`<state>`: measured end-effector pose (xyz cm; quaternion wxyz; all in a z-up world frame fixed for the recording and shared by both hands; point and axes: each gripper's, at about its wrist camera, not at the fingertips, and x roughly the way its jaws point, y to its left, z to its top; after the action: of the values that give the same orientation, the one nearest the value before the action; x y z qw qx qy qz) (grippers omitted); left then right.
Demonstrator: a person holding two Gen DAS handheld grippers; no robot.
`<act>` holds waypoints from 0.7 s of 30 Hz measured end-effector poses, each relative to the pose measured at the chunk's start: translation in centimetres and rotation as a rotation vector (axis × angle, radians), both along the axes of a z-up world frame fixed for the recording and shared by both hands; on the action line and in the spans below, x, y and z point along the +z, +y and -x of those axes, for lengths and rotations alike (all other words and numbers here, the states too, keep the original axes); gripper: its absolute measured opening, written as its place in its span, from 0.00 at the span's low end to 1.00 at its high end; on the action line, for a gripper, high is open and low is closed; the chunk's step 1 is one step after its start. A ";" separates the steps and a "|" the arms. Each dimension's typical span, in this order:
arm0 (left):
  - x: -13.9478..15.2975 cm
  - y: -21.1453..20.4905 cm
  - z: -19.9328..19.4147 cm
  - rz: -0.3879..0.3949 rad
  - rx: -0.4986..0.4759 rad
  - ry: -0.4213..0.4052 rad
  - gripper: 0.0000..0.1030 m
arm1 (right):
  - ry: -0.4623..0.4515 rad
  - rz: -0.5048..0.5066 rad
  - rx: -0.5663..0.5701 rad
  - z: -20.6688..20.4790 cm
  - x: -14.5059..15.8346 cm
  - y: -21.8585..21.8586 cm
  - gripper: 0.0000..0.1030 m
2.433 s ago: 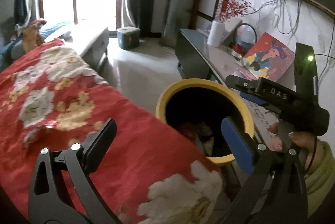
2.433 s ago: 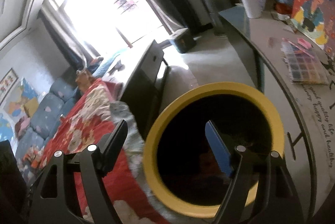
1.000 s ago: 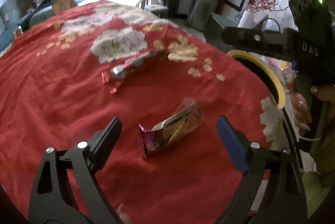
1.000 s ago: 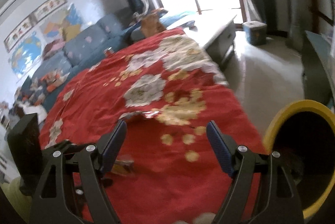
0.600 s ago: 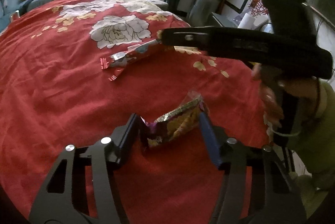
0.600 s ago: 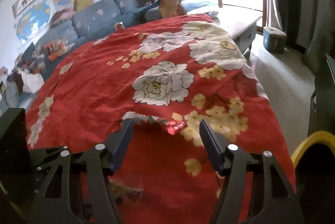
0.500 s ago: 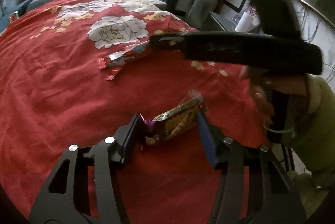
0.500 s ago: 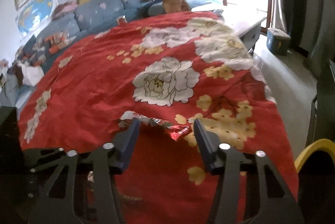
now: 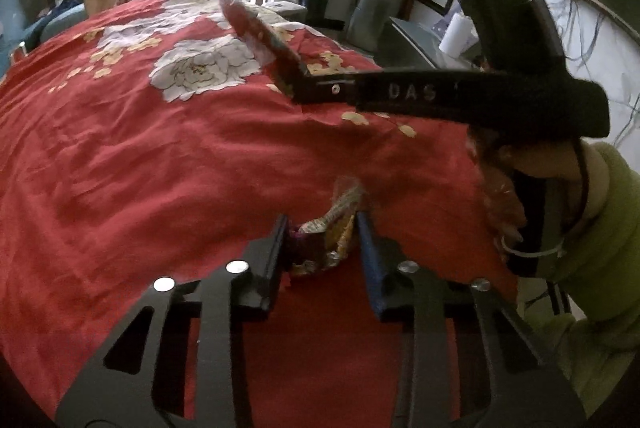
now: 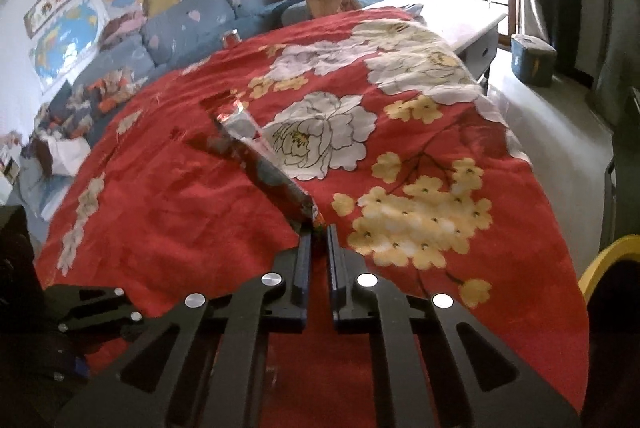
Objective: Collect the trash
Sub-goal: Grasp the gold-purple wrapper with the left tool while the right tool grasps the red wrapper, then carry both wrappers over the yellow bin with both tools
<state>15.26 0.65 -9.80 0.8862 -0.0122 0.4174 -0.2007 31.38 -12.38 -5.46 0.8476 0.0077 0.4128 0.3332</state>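
Left wrist view: the left gripper (image 9: 322, 248) is clamped on a crumpled yellow snack wrapper (image 9: 326, 234), pinched between both fingers above the red flowered bedspread (image 9: 140, 156). Across the frame the right gripper (image 9: 298, 80) (its body marked DAS) holds a long silver wrapper (image 9: 256, 28) tilted upward.

Right wrist view: the right gripper (image 10: 318, 252) is closed nearly together on the end of the long silver wrapper (image 10: 260, 156), which slants up and away over the bedspread (image 10: 180, 196). The yellow bin (image 10: 600, 260) rim shows at the right edge.
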 end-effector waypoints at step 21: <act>3.8 -4.9 0.6 -0.041 -0.047 -0.120 0.12 | -0.043 -0.112 -0.221 2.7 3.1 -10.5 0.06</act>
<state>14.65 -4.28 -6.02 0.9047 0.0280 0.3677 -0.2134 28.63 -22.85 -2.40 0.8861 0.0932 0.3719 0.2606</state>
